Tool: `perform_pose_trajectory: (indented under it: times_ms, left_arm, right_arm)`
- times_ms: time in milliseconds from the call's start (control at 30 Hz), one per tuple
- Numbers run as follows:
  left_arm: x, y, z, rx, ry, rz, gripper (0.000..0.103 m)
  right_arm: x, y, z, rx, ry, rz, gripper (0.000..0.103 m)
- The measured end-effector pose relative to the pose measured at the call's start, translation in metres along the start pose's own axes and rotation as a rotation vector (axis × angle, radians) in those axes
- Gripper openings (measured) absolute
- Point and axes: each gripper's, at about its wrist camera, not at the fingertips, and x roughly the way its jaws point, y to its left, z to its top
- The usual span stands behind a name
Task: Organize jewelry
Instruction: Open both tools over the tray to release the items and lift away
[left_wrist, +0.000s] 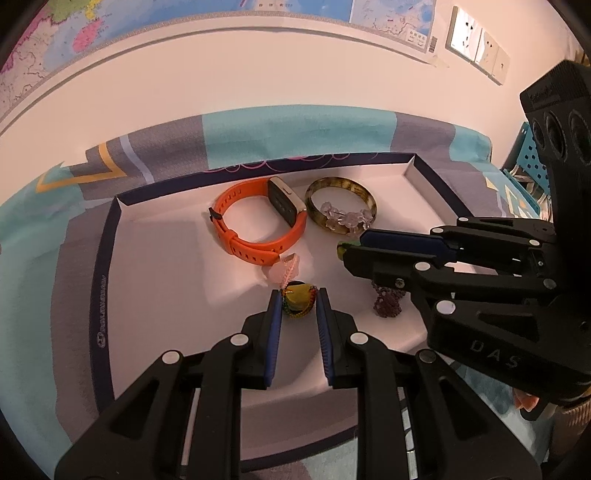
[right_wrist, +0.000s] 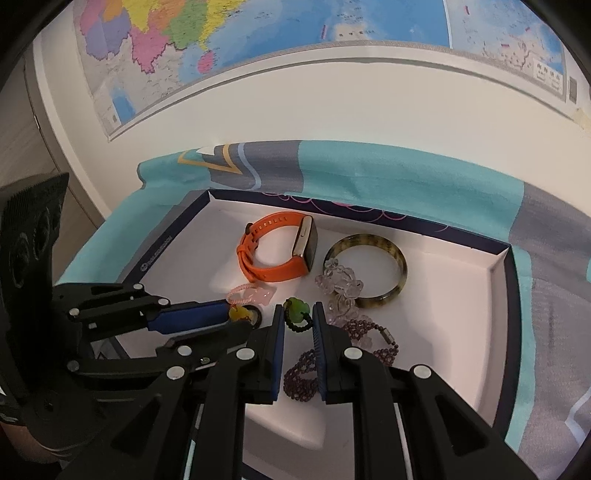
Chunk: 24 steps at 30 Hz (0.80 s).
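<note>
A shallow white tray (left_wrist: 155, 280) with dark rim lies on a teal and grey cloth (left_wrist: 295, 129), and all the jewelry is inside it. At the far side lie an orange watch (left_wrist: 258, 221) and, just beside it on the right, a brown mottled bangle (left_wrist: 341, 205) with a clear crystal bracelet (right_wrist: 338, 282) resting over its near edge. A purple bead bracelet (right_wrist: 301, 376) lies nearer, and a pink charm (right_wrist: 255, 295) sits just in front of the watch.

The left gripper (left_wrist: 298, 301) has its jaws partly open, one on each side of a yellow pendant (left_wrist: 297, 298) on a dark beaded cord; I cannot tell if the pads (left_wrist: 274, 332) press it or only stand beside it. The right gripper (right_wrist: 298, 314) is also partly open, with a green pendant (right_wrist: 295, 308) on a black bead loop between its fingertips; contact is not clear here either. The two grippers are close together, near the middle of the tray.
</note>
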Motion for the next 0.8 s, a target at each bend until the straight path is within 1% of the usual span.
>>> perform_pose_trajectory:
  times_ms: [100, 167, 300, 367, 433, 533, 567, 600, 700, 800]
  left_arm:
    - [0.002, -0.001, 0.0, 0.001, 0.007, 0.0, 0.022]
    - [0.001, 0.0, 0.0, 0.004, 0.001, 0.007, 0.026]
    - [-0.007, -0.001, -0.001, 0.004, -0.023, -0.003, 0.03]
    - [-0.016, -0.003, -0.003, 0.016, -0.047, 0.003, 0.037]
    - [-0.026, -0.004, -0.005, 0.025, -0.07, 0.008, 0.041]
    - [-0.046, -0.004, -0.014, 0.032, -0.112, 0.009, 0.047]
    - [-0.054, -0.003, -0.019, 0.037, -0.13, 0.015, 0.049]
    - [-0.06, -0.003, -0.023, 0.041, -0.14, 0.019, 0.05]
    - [-0.082, 0.003, -0.041, 0.048, -0.178, 0.039, 0.053]
    - [-0.099, 0.012, -0.062, 0.034, -0.201, 0.052, 0.055]
  right_arm:
    - [0.002, -0.002, 0.0, 0.007, 0.004, 0.001, 0.015]
    - [0.002, -0.003, -0.001, 0.015, 0.001, 0.002, 0.015]
    - [-0.004, -0.005, -0.002, 0.025, -0.013, 0.001, 0.015]
    - [-0.01, -0.005, -0.004, 0.028, -0.025, 0.004, 0.015]
    - [-0.018, -0.005, -0.008, 0.033, -0.04, 0.011, 0.019]
    - [-0.033, -0.004, -0.015, 0.032, -0.062, 0.015, 0.024]
    - [-0.037, -0.004, -0.018, 0.03, -0.067, 0.017, 0.024]
    - [-0.042, -0.003, -0.022, 0.026, -0.074, 0.018, 0.025]
    - [-0.058, 0.002, -0.035, 0.006, -0.089, 0.019, 0.032]
    - [-0.072, 0.009, -0.05, -0.017, -0.101, 0.019, 0.034]
